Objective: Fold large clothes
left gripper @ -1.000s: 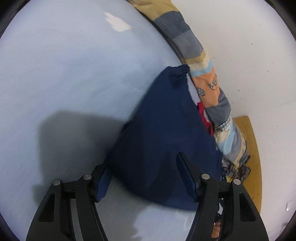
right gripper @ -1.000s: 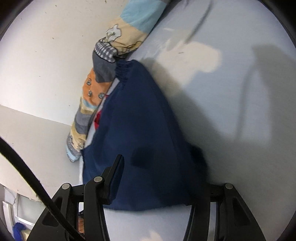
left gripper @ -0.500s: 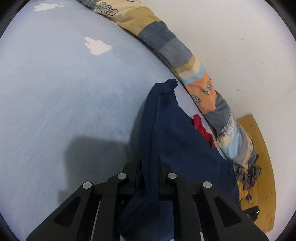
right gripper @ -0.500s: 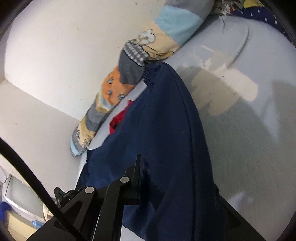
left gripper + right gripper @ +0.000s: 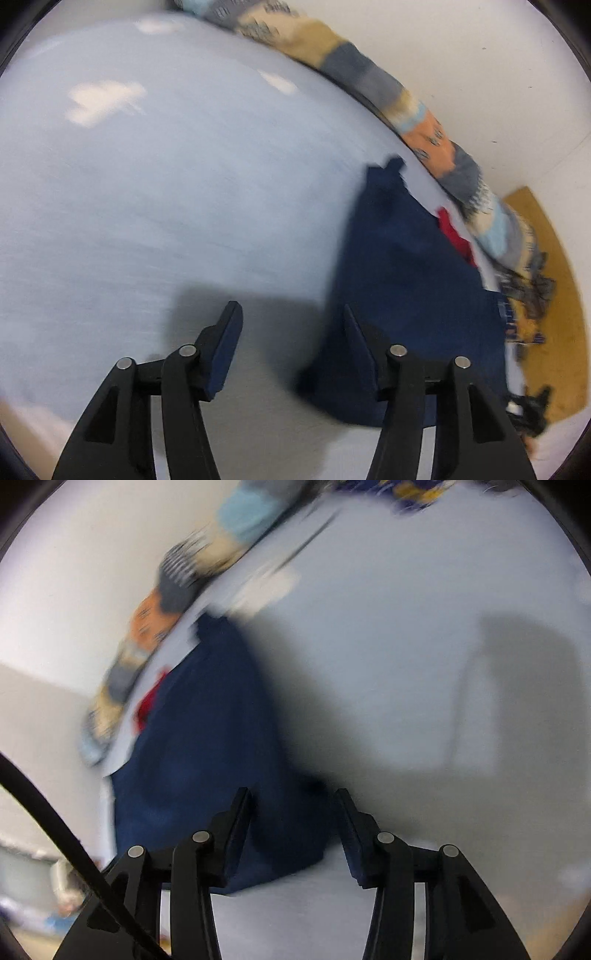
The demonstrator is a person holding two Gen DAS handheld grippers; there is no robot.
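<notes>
left wrist view first: the left gripper (image 5: 291, 314) has just been opening, jaws now standing moderately apart with nothing between them, only pale blue bed (image 5: 155, 192) and its own shadow under the gap. the navy garment (image 5: 402, 295) lies flat just to the right, its near edge passing behind the right finger, not pinched. it sits beside the rolled patchwork quilt (image 5: 424, 122) that runs along the white wall (image 5: 498, 66), and a scrap of red cloth (image 5: 454, 232) peeks out between the two. my read: the garment is parked by the quilt to keep the middle of the bed free for work. a wooden board (image 5: 554, 280) shows past the bed's end. everything is smeared, so fine folds cannot be made out.

right wrist view now: the right gripper (image 5: 293, 805) has also just been opening, jaws about half spread, empty. the garment's (image 5: 207, 746) near corner lies under and behind the left finger, cloth slack and settled on the bed, no pad pressing it. the quilt (image 5: 166, 602) again lines the wall side, the red cloth (image 5: 147, 705) tucked at the garment's far edge. a black cable (image 5: 55, 827) crosses the lower left.

judging by both tools empty and the cloth lying in one compact dark slab, a fold looks laid down; the shape is narrow and doubled, though blur keeps me from saying how neat the edges are.
</notes>
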